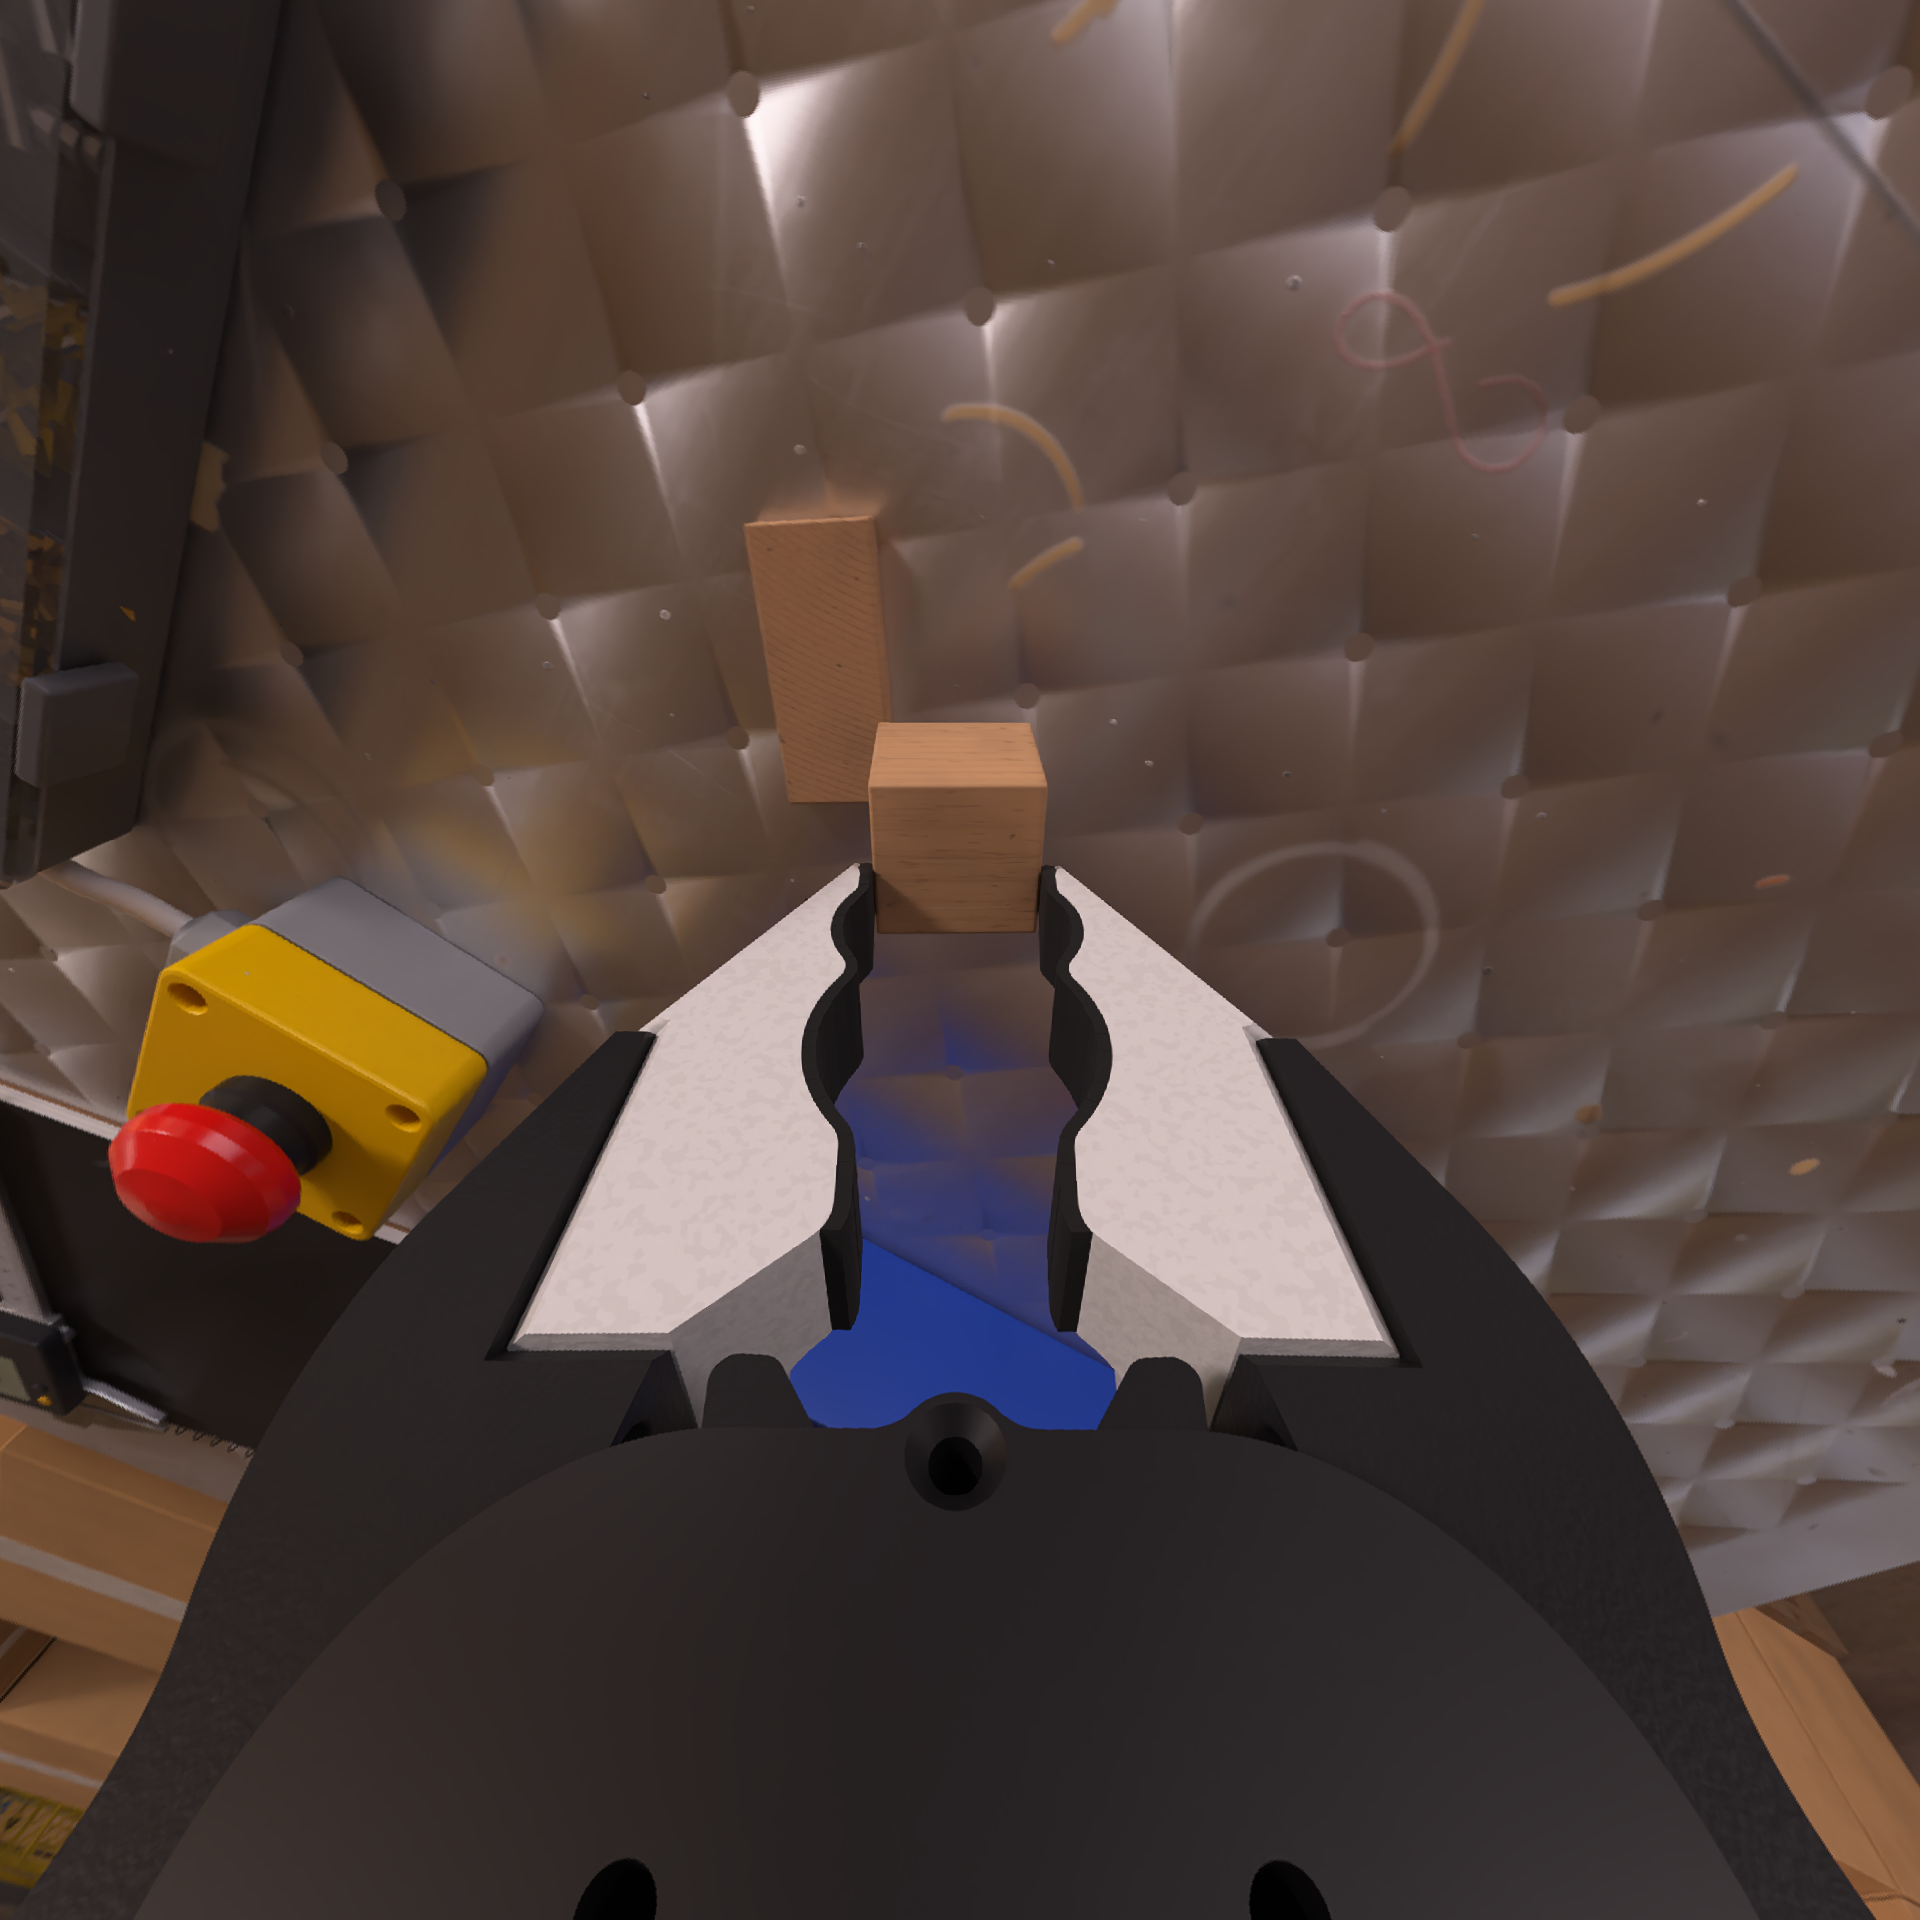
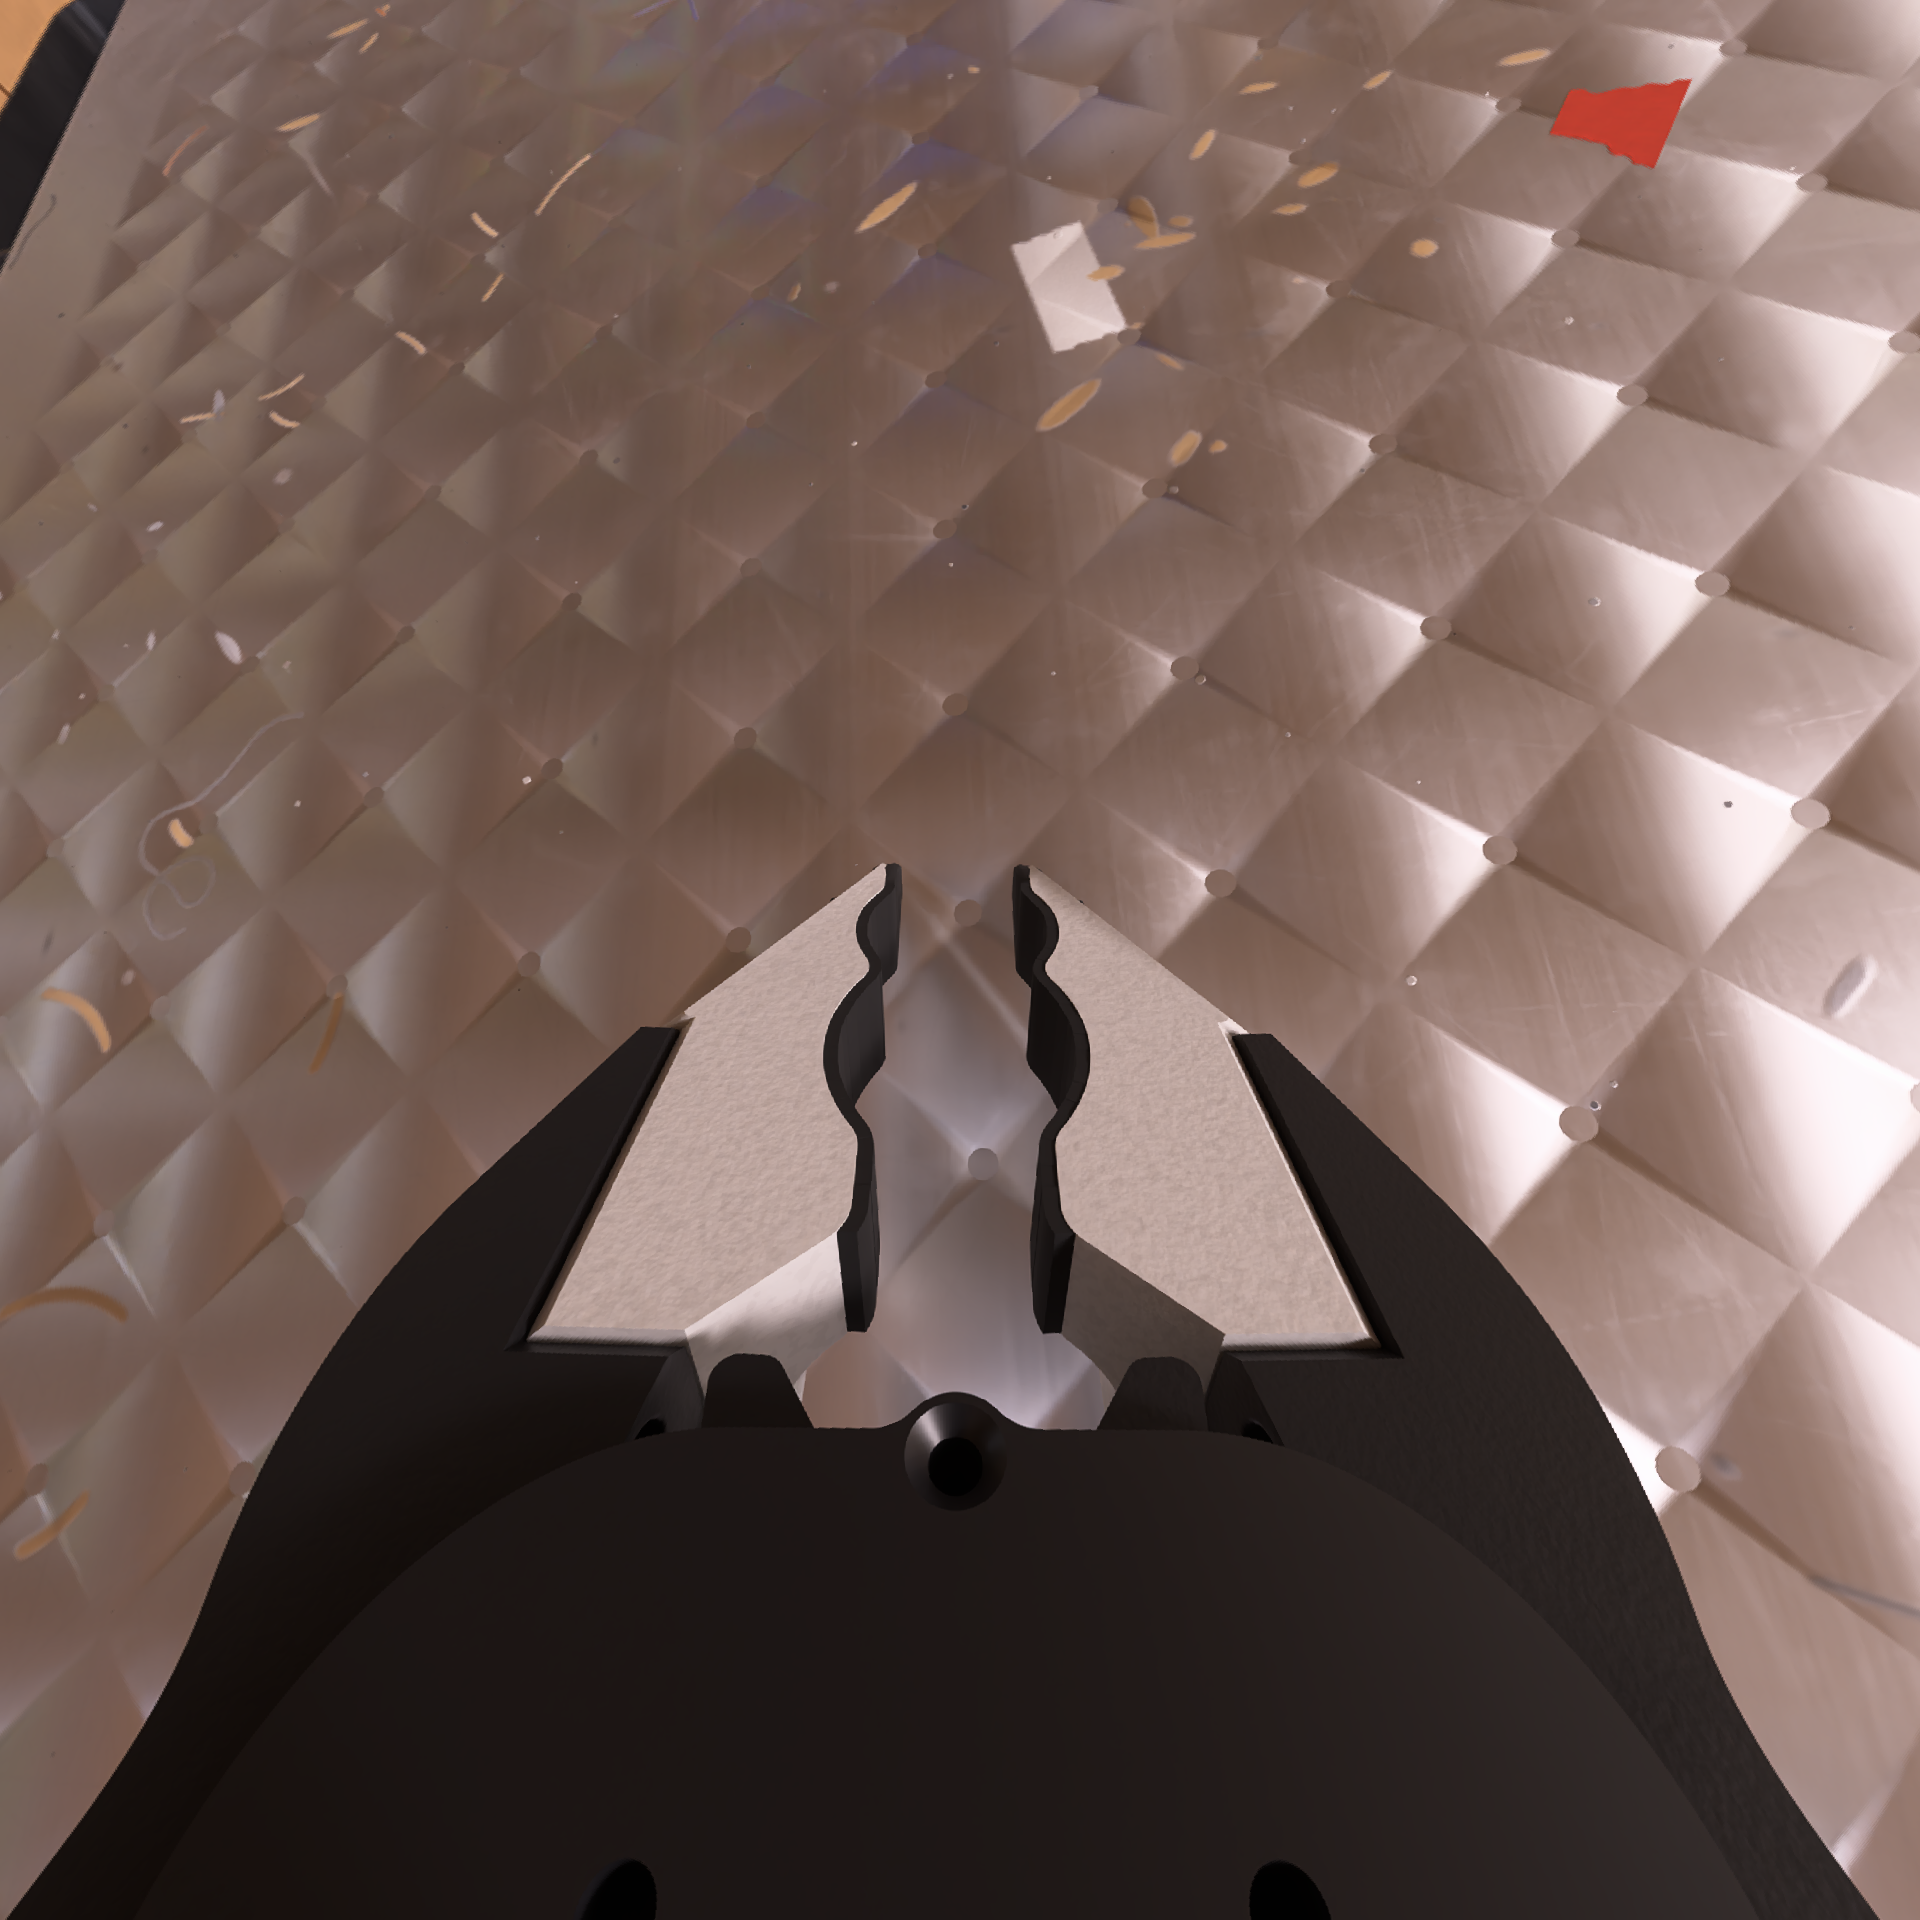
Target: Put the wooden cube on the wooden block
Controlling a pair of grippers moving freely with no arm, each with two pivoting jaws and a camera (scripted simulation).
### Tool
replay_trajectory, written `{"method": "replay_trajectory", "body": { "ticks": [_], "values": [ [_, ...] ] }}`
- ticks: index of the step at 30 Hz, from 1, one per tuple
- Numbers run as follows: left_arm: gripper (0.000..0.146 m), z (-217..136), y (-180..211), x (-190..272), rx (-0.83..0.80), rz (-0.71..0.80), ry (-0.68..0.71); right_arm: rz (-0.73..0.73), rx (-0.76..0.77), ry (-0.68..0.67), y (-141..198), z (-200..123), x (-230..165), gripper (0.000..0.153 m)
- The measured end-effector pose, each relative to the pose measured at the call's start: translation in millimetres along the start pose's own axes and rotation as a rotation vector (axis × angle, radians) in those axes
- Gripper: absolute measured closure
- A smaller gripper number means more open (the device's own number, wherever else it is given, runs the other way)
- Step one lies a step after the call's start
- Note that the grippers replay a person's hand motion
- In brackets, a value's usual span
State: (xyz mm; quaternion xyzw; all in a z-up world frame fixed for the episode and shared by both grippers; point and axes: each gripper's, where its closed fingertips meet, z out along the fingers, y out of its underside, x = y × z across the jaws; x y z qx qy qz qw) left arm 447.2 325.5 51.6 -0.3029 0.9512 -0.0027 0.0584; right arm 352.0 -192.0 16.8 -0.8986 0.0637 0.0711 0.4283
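In the left wrist view my left gripper (image 1: 956, 896) is shut on the wooden cube (image 1: 956, 810), which sits between the fingertips and sticks out past them. The long wooden block (image 1: 821, 644) lies flat on the shiny metal table just beyond and to the left of the cube. The cube overlaps the block's near right corner in the picture. In the right wrist view my right gripper (image 2: 956, 883) is open with a narrow gap and holds nothing. Neither the cube nor the block shows in that view.
A yellow box with a red push button (image 1: 312, 1060) stands at the left, close to my left gripper. A blue thing (image 1: 935, 1340) shows under the left fingers. A dark frame (image 1: 114, 416) runs along the far left. A red patch (image 2: 1621, 120) and a white scrap (image 2: 1070, 286) lie far ahead of the right gripper.
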Motion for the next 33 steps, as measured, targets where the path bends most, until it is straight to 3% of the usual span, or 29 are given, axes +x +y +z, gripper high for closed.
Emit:
{"method": "replay_trajectory", "body": {
  "ticks": [12,16,17,20,33],
  "values": [
    [0.115,23.4,-17.3,-26.9,0.034,-0.061,0.026,-0.003,-0.001,-0.004,0.1,0.0,-0.8,0.131],
    [0.115,25.0,-21.6,-34.9,0.045,-0.059,-0.033,-0.003,0.0,-0.007,0.0,-0.1,-1.2,0.131],
    [0.105,24.6,-23.4,-39.4,0.058,-0.059,-0.067,-0.004,0.001,-0.007,0.0,-0.2,-1.2,0.131],
    [0.087,15.0,-28.9,-44.7,0.111,-0.074,-0.113,-0.006,0.0,-0.006,0.1,-0.2,-1.4,0.131],
    [0.092,-34.1,-5.9,-9.7,0.108,0.023,-0.14,-0.008,-0.002,-0.005,0.5,-0.1,-1.5,0.131]
  ]
}}
